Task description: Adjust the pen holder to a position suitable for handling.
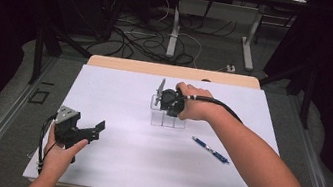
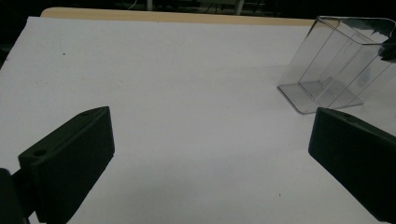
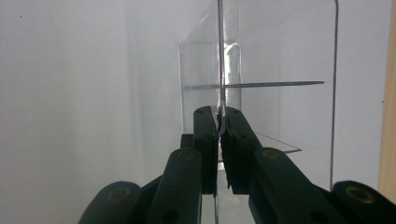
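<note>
Right gripper view: my right gripper (image 3: pixel 219 126) pinches the clear organizer's (image 3: pixel 280 70) wall; my left gripper (image 2: pixel 210 154) rests spread near the table's (image 1: pixel 107 165) left edge.

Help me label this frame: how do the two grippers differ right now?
The left gripper has its jaws wide apart with nothing between them, low over the white sheet; the right gripper is shut on a wall of the clear plastic organizer. The left sits near the table's front edge, the right farther back. Both are black and hand-held.
</note>
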A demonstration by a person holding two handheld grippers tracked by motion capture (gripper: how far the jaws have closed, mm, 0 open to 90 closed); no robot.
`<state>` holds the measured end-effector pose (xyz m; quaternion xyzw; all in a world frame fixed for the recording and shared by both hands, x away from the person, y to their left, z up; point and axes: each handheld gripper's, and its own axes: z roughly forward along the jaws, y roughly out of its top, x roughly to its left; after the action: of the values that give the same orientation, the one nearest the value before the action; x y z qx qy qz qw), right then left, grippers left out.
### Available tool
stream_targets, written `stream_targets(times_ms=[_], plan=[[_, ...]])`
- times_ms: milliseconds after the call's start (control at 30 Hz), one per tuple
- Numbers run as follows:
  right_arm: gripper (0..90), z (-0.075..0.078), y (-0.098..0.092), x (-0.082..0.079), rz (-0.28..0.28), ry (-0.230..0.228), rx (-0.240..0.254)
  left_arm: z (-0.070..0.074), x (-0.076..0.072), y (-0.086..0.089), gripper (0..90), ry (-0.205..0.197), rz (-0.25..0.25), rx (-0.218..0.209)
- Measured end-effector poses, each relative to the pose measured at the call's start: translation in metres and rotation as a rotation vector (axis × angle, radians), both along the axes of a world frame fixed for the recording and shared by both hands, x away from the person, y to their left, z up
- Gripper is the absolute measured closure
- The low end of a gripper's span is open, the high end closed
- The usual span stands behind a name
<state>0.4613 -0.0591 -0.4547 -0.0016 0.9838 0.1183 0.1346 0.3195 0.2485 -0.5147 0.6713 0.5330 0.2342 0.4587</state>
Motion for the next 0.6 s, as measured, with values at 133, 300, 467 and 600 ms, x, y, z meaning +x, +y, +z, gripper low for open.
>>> stream_targets(times_ms=[133, 300, 467, 600], plan=[[80.4, 0.001, -0.001, 0.001, -0.026, 0.008, 0.011, 0.000, 0.000, 0.000, 0.4, 0.000, 0.004, -0.004], [69.0, 0.004, -0.006, 0.003, -0.043, -0.007, 0.040, 0.000, 0.000, 0.000, 0.4, 0.000, 0.004, -0.006], [61.0, 0.007, -0.013, 0.003, -0.060, -0.012, 0.092, -0.001, 0.000, -0.001, 0.4, 0.002, 0.005, -0.005], [49.4, 0.007, -0.024, 0.000, -0.097, -0.011, 0.100, -0.001, 0.000, 0.000, 0.4, 0.008, -0.001, 0.006]])
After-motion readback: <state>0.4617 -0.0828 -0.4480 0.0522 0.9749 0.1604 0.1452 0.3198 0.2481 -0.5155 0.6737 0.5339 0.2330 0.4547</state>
